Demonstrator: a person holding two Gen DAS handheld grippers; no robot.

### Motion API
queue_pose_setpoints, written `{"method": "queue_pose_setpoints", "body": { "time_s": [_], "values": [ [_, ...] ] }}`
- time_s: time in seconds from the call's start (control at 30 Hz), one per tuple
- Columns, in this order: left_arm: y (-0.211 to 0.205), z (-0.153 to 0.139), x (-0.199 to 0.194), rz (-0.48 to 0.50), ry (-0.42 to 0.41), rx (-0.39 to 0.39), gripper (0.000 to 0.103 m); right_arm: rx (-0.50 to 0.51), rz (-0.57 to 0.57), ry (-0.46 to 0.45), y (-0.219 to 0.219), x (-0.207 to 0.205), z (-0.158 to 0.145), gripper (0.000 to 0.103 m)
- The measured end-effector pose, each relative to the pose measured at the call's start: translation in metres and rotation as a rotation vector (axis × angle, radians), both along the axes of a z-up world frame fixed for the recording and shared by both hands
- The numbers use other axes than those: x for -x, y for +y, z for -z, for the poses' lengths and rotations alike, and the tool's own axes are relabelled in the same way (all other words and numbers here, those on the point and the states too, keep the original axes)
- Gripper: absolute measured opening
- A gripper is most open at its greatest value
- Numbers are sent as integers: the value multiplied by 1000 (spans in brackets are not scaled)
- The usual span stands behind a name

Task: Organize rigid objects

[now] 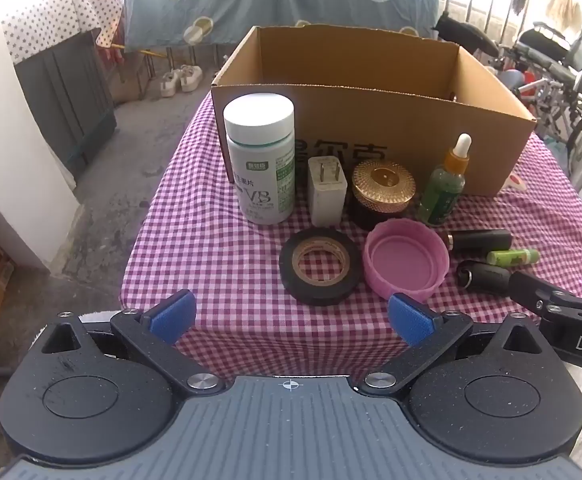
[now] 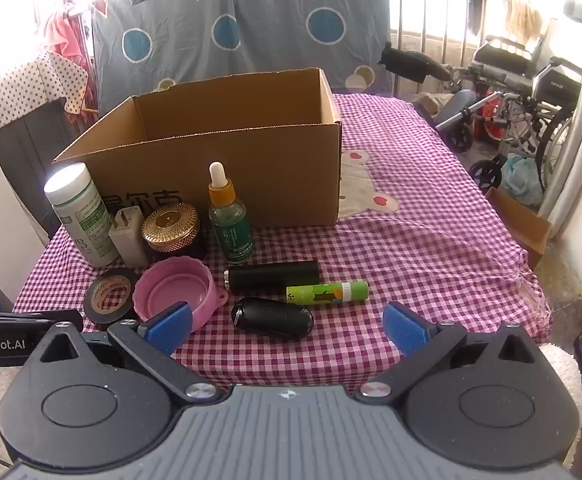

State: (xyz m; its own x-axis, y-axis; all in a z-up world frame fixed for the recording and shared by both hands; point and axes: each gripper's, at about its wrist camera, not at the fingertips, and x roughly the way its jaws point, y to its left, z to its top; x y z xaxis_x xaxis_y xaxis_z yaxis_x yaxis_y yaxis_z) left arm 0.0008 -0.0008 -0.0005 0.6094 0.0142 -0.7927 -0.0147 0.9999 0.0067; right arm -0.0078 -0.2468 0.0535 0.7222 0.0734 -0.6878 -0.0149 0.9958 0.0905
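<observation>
Left wrist view: the left claw (image 1: pixel 291 318) hangs released and empty over the near edge of the counter (image 1: pixel 211 248), which is draped in purple gingham. An open cardboard box (image 1: pixel 371 120) stands at the back. Before it stand in a row a white vitamin bottle (image 1: pixel 260 160), a white plug adapter (image 1: pixel 327 190), a gold-lidded jar (image 1: pixel 383 192) and a green dropper bottle (image 1: pixel 447 184). Nearer lie a black tape roll (image 1: pixel 320 266) and, just beside it, a pink lid (image 1: pixel 406 261).

Right wrist view: the right claw (image 2: pixel 287 326) is likewise released, holding nothing. Just ahead lies a black key fob (image 2: pixel 273 318); beyond it a green lip balm tube (image 2: pixel 327 293) lies close against a black cylinder (image 2: pixel 273 276).
</observation>
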Motion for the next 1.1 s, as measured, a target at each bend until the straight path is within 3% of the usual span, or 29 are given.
{"method": "queue_pose_setpoints", "body": {
  "time_s": [1.1],
  "values": [
    [4, 1, 7, -1, 5, -22, 103, -21, -19, 11, 5, 6, -3, 103]
  ]
}}
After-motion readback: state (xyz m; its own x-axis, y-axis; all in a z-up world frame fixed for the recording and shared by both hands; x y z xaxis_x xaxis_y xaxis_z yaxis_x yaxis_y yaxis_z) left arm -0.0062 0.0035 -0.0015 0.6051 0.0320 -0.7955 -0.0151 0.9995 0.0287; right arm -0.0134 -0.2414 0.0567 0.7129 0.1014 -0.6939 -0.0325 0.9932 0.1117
